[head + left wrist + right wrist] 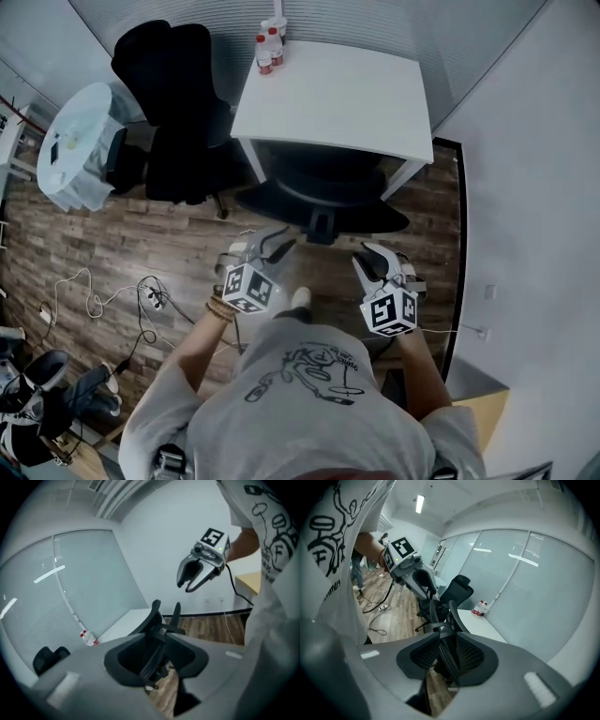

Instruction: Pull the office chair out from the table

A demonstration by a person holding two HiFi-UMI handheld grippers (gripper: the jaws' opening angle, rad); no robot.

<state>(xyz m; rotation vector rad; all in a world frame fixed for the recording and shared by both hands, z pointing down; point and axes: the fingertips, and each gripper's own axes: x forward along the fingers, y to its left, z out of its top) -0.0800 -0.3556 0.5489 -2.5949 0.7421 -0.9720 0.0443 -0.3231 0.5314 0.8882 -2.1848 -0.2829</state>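
Observation:
The black office chair [323,192] is tucked under the white table [337,103], with only its curved back and rear post showing toward me. My left gripper [278,242] hovers just short of the back's left part, jaws apart and empty. On the other side, my right gripper [367,255] hangs near the back's right part, also open with nothing in it. The left gripper view shows its own fingers [165,611] spread in the air, and the right gripper [194,576] open beyond them. The left gripper [419,581] appears in the right gripper view.
A second black chair [173,94] stands left of the table, beside a round covered table [80,141]. Water bottles [269,45] sit on the table's far corner. Cables and a power strip [141,300] lie on the wooden floor at left. A wall runs along the right.

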